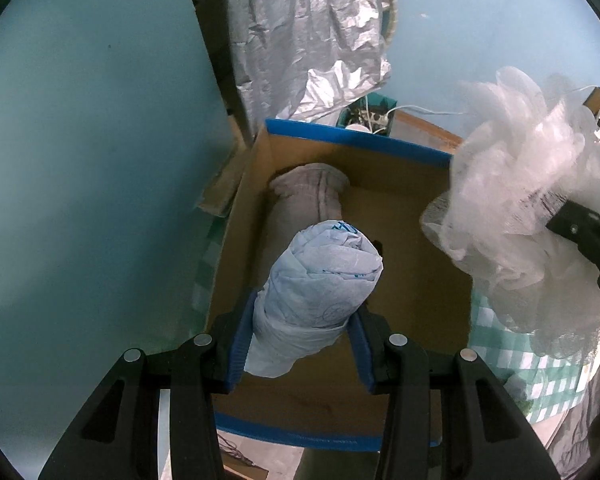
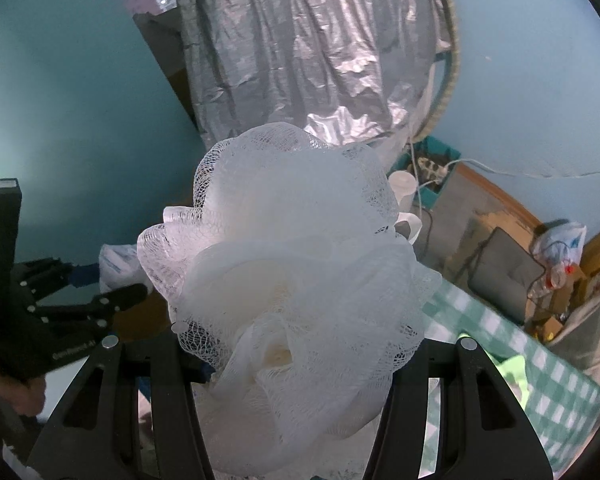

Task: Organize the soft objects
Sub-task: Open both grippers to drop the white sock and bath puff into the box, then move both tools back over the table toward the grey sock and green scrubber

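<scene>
**Soft objects held over the cardboard box**

The rolled pale-blue plastic bundle (image 1: 318, 280) is clamped in the left tool (image 1: 300, 344) above the open brown cardboard box with blue-taped rims (image 1: 412, 280), where a rolled grey cloth (image 1: 308, 196) lies. The white mesh bath pouf (image 2: 296, 264) fills the right tool (image 2: 296, 364), held over the green-checked tablecloth (image 2: 540, 364). Beyond hang a crinkled silver cover (image 2: 300, 40) and teal walls (image 2: 80, 100).
</scene>
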Action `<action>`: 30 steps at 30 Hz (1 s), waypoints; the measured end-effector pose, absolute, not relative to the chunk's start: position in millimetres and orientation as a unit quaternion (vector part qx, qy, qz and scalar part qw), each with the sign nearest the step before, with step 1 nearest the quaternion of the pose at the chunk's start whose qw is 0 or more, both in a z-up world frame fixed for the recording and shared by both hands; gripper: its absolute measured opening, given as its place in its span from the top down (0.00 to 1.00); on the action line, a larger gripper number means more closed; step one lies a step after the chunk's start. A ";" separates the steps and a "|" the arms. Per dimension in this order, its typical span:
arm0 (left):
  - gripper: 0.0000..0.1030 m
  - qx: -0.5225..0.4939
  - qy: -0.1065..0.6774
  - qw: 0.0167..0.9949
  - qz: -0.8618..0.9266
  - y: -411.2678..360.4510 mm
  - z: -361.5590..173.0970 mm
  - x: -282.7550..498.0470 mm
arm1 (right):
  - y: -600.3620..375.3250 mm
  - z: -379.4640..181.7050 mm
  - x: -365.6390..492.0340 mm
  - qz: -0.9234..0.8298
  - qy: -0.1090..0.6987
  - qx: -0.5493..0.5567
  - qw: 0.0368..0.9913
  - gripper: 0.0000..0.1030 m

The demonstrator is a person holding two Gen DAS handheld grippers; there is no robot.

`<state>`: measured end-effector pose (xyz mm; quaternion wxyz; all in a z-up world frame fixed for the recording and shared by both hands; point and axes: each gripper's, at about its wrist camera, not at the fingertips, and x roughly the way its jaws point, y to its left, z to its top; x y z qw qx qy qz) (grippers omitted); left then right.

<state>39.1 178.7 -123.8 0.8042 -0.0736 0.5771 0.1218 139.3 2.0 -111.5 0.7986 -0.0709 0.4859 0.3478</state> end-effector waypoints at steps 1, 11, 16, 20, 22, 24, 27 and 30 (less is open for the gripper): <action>0.56 -0.075 0.578 0.804 0.122 180.5 -125.1 40.2 | 8.0 -112.4 141.0 0.351 0.487 -0.071 0.797 0.49; 0.56 -0.080 0.584 0.797 0.133 194.9 -138.7 49.5 | 57.0 -133.8 153.7 0.365 0.505 -0.085 0.778 0.48; 0.56 -0.085 0.592 0.790 0.134 198.2 -147.8 51.8 | 71.2 -152.6 159.9 0.355 0.522 -0.099 0.769 0.46; 0.54 -0.081 0.601 0.785 0.127 196.1 -151.9 50.5 | 72.4 -155.3 159.7 0.352 0.526 -0.099 0.768 0.30; 0.51 -0.079 0.601 0.785 0.129 196.1 -151.9 49.9 | 70.3 -150.3 158.1 0.349 0.520 -0.095 0.774 0.24; 0.47 -0.080 0.602 0.784 0.130 197.6 -151.5 49.0 | 68.8 -145.4 157.4 0.348 0.514 -0.092 0.779 0.18; 0.39 -0.081 0.603 0.783 0.132 197.7 -148.8 44.4 | 64.8 -139.0 160.5 0.344 0.512 -0.083 0.783 0.18; 0.30 -0.085 0.602 0.783 0.131 196.9 -144.8 38.7 | 58.2 -134.9 164.1 0.337 0.512 -0.074 0.787 0.18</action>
